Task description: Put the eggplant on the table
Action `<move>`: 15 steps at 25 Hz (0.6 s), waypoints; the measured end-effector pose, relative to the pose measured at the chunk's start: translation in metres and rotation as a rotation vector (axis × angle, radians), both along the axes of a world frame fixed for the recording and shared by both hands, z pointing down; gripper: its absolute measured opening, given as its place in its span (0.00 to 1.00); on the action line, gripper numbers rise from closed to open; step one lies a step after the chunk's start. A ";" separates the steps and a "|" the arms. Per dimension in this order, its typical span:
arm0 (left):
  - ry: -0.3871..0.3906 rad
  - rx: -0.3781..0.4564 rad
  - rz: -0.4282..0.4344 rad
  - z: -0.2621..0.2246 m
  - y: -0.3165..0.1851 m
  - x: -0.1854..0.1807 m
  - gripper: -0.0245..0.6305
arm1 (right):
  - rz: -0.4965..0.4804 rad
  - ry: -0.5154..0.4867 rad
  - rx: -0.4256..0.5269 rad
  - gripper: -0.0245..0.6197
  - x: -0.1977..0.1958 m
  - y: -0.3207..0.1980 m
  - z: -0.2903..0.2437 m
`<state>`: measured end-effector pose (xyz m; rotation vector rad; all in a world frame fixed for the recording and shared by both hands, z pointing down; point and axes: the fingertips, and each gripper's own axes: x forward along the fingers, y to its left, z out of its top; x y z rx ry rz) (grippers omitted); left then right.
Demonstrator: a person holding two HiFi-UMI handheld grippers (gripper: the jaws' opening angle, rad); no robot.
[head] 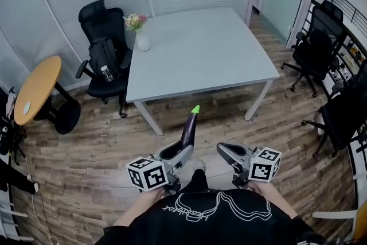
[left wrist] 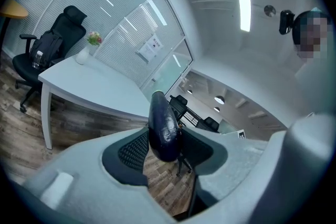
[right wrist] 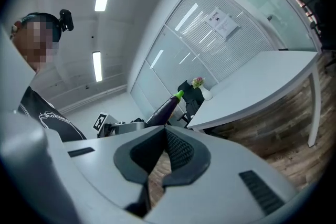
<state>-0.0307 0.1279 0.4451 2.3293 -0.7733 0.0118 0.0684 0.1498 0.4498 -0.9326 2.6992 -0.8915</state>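
A smooth, glossy, dark-purple eggplant (head: 188, 128) with a bright green stem tip slants up and away. Its rounded near end is clamped between the ribbed dark pads of the left tool (head: 179, 153), above the wood-plank floor (head: 86, 146) and just short of the matte, pale-grey rectangular surface (head: 195, 49). The person (head: 212, 215) holds both tools low and side by side close to the body, aimed roughly level at the surface, and the right tool (head: 228, 152) has its 2 jaws together on nothing.

A flower vase (head: 142, 42) stands beside a black office chair (head: 98, 19) carrying a backpack (head: 105, 57); to my left, a round wooden table (head: 37, 89) sits on plank flooring (head: 86, 146).
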 end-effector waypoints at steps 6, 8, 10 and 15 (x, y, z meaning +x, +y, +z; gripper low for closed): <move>0.005 -0.014 0.012 0.004 -0.065 0.007 0.34 | 0.007 0.003 -0.012 0.05 0.007 -0.070 -0.001; 0.006 -0.017 0.014 0.004 -0.089 0.009 0.34 | 0.003 0.014 -0.019 0.05 0.010 -0.095 -0.002; 0.005 -0.015 0.008 0.004 -0.114 0.009 0.34 | -0.001 0.020 -0.025 0.05 0.010 -0.121 -0.004; 0.016 -0.020 -0.022 0.002 -0.177 -0.003 0.34 | -0.030 0.045 -0.020 0.05 -0.001 -0.185 -0.012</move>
